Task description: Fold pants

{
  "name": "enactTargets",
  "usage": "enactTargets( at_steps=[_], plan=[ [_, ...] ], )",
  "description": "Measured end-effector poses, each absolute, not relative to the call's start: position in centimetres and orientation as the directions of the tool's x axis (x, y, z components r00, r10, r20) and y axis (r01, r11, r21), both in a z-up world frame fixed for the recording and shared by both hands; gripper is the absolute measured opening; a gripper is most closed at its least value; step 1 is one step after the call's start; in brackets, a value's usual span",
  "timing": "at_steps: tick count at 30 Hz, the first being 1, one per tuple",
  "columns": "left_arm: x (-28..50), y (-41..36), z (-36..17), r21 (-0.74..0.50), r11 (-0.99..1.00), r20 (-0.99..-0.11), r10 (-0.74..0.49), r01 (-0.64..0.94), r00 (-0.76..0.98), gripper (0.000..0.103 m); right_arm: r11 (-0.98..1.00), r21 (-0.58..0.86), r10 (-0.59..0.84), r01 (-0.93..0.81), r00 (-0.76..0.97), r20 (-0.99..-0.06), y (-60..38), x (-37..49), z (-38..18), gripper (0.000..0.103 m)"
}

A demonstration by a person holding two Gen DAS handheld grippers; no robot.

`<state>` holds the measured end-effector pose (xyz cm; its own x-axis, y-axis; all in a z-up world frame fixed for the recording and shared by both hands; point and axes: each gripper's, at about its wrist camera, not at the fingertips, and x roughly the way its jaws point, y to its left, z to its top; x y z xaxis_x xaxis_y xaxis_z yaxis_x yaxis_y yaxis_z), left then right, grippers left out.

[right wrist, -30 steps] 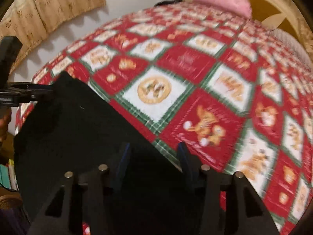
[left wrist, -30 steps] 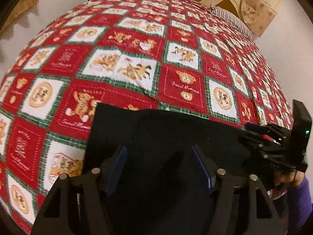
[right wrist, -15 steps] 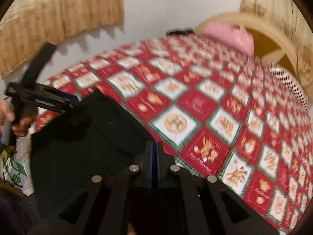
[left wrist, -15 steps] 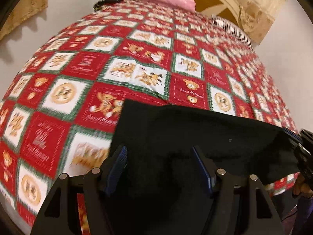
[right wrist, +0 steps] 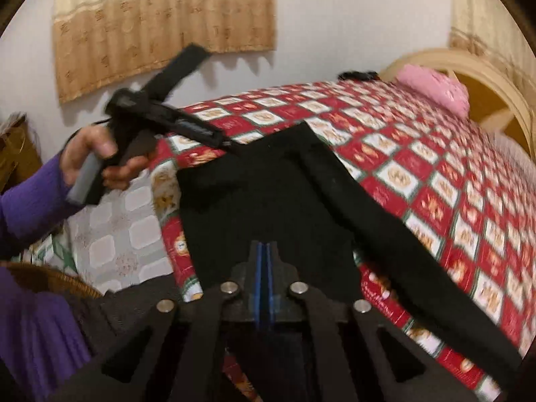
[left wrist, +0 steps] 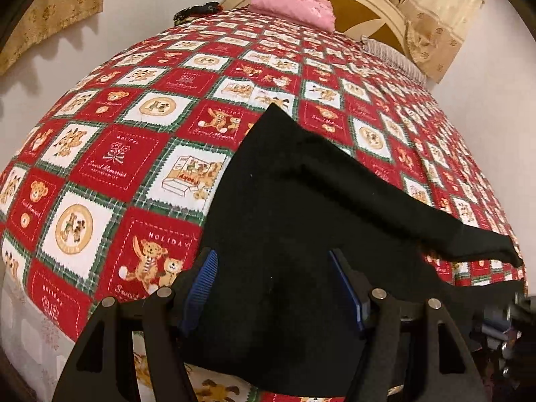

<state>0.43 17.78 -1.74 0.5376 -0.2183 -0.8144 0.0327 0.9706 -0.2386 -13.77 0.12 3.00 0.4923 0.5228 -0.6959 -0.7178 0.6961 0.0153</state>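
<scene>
Black pants (left wrist: 301,217) lie across the near corner of the bed. A long black strip of them runs diagonally out to the right (left wrist: 469,244). My left gripper (left wrist: 273,284) hovers over the pants, open. The cloth lies below its wide-set blue pads (left wrist: 201,284), which do not press on it. In the right wrist view the same pants (right wrist: 268,207) spread out ahead, and the left gripper (right wrist: 231,144) points at their far left corner. My right gripper (right wrist: 264,268) is just opening. Only a thin gap shows between its pads, and I see nothing in it.
The bed carries a red, white and green patchwork quilt (left wrist: 134,167), with a pink pillow (left wrist: 294,6) by the curved headboard (left wrist: 368,3). A hand in a purple sleeve (right wrist: 90,154) holds the left gripper. A wicker basket (right wrist: 40,278) stands beside the bed. Curtains (right wrist: 160,23) hang on the wall.
Both views have pulled back from the bed. The right jaws went from open to pressed together, then parted slightly. The pants' right side now stretches out as a diagonal strip. The left jaws kept their width.
</scene>
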Motion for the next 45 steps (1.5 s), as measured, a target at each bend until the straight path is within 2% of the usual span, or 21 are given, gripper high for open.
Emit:
enactTargets(
  at_steps=[1, 2, 3, 4, 5, 7, 9, 11, 14, 17, 18, 19, 20, 21, 31, 36, 39, 41, 43, 44, 45],
  plan=[
    [0.2, 17.4, -1.5, -0.213, 0.977, -0.808, -0.196, 0.036, 0.555, 0.068, 0.718, 0.037, 0.522, -0.695, 0.502, -0.690, -0.4, -13.0, 3.0, 0.038],
    [-0.1, 16.9, -1.2, -0.186, 0.982, -0.799, -0.173, 0.037, 0.575, 0.068, 0.742, 0.076, 0.530, -0.666, 0.513, -0.675, -1.1, -12.0, 3.4, 0.071],
    [-0.3, 16.5, -1.1, -0.160, 0.986, -0.792, -0.150, 0.037, 0.592, 0.068, 0.758, 0.124, 0.552, -0.641, 0.528, -0.645, -2.0, -10.8, 3.9, 0.093],
    [-0.5, 16.0, -0.9, -0.121, 0.992, -0.784, -0.116, 0.032, 0.610, 0.068, 0.764, 0.159, 0.574, -0.626, 0.546, -0.610, -2.6, -9.9, 4.5, 0.099],
    [-0.5, 15.6, -0.9, -0.084, 0.996, -0.778, -0.082, 0.026, 0.623, 0.068, 0.766, 0.174, 0.586, -0.619, 0.562, -0.584, -2.9, -8.7, 5.2, 0.098],
    [-0.2, 14.5, -0.8, 0.006, 1.000, -0.764, -0.005, 0.014, 0.645, 0.068, 0.794, 0.129, 0.543, -0.594, 0.598, -0.590, -2.4, -5.4, 5.6, 0.090],
    [0.0, 14.1, -1.0, 0.024, 1.000, -0.761, 0.012, 0.010, 0.648, 0.068, 0.812, 0.100, 0.493, -0.575, 0.585, -0.643, -1.3, -2.2, 4.6, 0.061],
    [0.3, 14.0, -1.1, 0.026, 1.000, -0.763, 0.020, 0.000, 0.646, 0.068, 0.816, 0.139, 0.474, -0.560, 0.512, -0.717, -0.3, 1.7, 2.1, 0.056],
    [0.2, 14.0, -1.1, 0.041, 0.999, -0.756, 0.045, -0.020, 0.654, 0.068, 0.828, 0.149, 0.429, -0.541, 0.440, -0.789, 1.4, 5.5, -1.6, 0.056],
    [0.2, 14.1, -1.5, 0.078, 0.996, -0.758, 0.084, -0.038, 0.646, 0.068, 0.816, 0.198, 0.446, -0.542, 0.376, -0.812, 2.6, 6.1, -3.8, 0.056],
    [0.3, 14.3, -1.7, 0.087, 0.995, -0.760, 0.093, -0.041, 0.644, 0.068, 0.808, 0.229, 0.470, -0.544, 0.358, -0.807, 2.6, 6.0, -4.1, 0.050],
    [0.3, 14.5, -1.8, 0.090, 0.995, -0.761, 0.096, -0.042, 0.642, 0.068, 0.806, 0.235, 0.478, -0.543, 0.365, -0.799, 2.6, 5.8, -4.1, 0.041],
    [0.2, 14.6, -2.0, 0.085, 0.995, -0.762, 0.094, -0.044, 0.640, 0.068, 0.807, 0.216, 0.474, -0.549, 0.384, -0.792, 2.8, 5.3, -3.9, 0.015],
    [0.2, 14.7, -2.0, 0.078, 0.996, -0.764, 0.089, -0.045, 0.639, 0.068, 0.804, 0.199, 0.470, -0.561, 0.392, -0.791, 3.0, 4.5, -3.6, 0.010],
    [-1.4, 16.8, -1.1, 0.060, 0.994, -0.739, 0.103, -0.088, 0.666, 0.068, 0.729, -0.049, 0.486, -0.683, 0.567, -0.665, 6.3, -4.4, 2.6, 0.008],
    [-3.7, 21.6, -0.8, 0.019, 0.982, -0.716, 0.144, -0.187, 0.683, 0.068, 0.623, -0.238, 0.475, -0.745, 0.602, -0.642, 9.2, -12.6, 0.7, 0.007],
    [-5.0, 23.4, -1.2, 0.005, 0.974, -0.723, 0.160, -0.227, 0.672, 0.068, 0.577, -0.266, 0.475, -0.772, 0.582, -0.660, 10.6, -15.3, -1.9, 0.006],
    [-5.5, 23.8, -1.2, -0.013, 0.975, -0.726, 0.142, -0.220, 0.673, 0.068, 0.600, -0.221, 0.497, -0.769, 0.575, -0.651, 10.3, -15.9, -2.7, 0.006],
    [-5.6, 23.3, -0.8, -0.025, 0.982, -0.715, 0.111, -0.185, 0.690, 0.068, 0.683, -0.081, 0.532, -0.726, 0.570, -0.626, 8.5, -14.7, -2.1, 0.014],
    [-5.5, 22.8, -0.6, -0.025, 0.986, -0.708, 0.098, -0.163, 0.699, 0.068, 0.720, -0.012, 0.544, -0.694, 0.575, -0.611, 7.3, -14.0, -1.6, 0.036],
    [-5.2, 22.2, -0.3, -0.022, 0.991, -0.700, 0.081, -0.134, 0.710, 0.068, 0.751, 0.061, 0.559, -0.658, 0.584, -0.588, 5.9, -13.3, -1.1, 0.072]
  ],
)
